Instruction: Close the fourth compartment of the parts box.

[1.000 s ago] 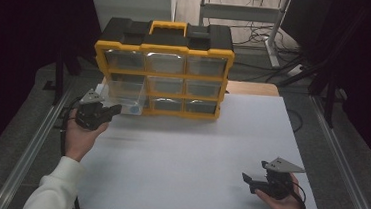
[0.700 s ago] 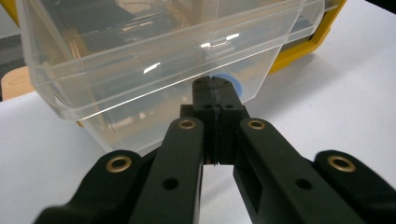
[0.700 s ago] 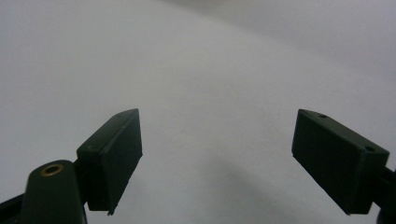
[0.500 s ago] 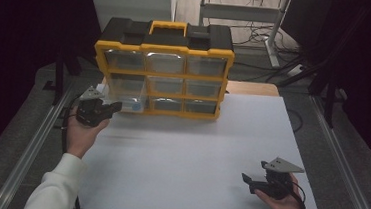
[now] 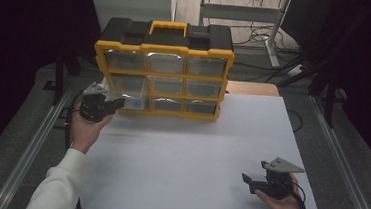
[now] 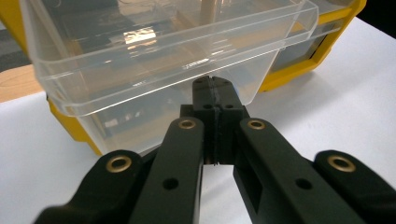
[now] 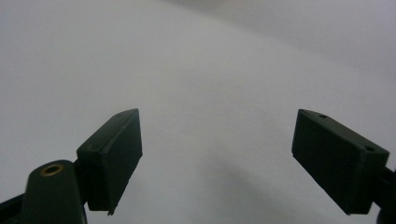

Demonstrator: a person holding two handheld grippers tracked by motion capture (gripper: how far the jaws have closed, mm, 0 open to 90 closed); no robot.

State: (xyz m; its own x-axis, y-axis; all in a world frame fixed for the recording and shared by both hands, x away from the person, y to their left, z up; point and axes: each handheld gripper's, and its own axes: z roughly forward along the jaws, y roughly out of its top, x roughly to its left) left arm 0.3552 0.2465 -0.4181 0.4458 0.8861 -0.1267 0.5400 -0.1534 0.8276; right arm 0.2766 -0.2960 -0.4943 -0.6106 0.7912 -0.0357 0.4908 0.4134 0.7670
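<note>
Left claw (image 6: 215, 86): pressed together, pinching front lip of clear drawer (image 6: 154, 60), bottom-left bay of yellow organiser (image 5: 162, 67); drawer partly out, likely being pulled for access. Right claw (image 7: 217, 154): spread, nothing between, idle over white tabletop (image 5: 194, 155), near rt corner.

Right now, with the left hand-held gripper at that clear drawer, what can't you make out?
- Clear drawer contents: glare in the left gripper view, too small in the high view.
- Left hand-held gripper: whether its shut tips pinch the drawer's front; its own tips hide the contact.
- Organizer right side: cut off in the left gripper view.
</note>
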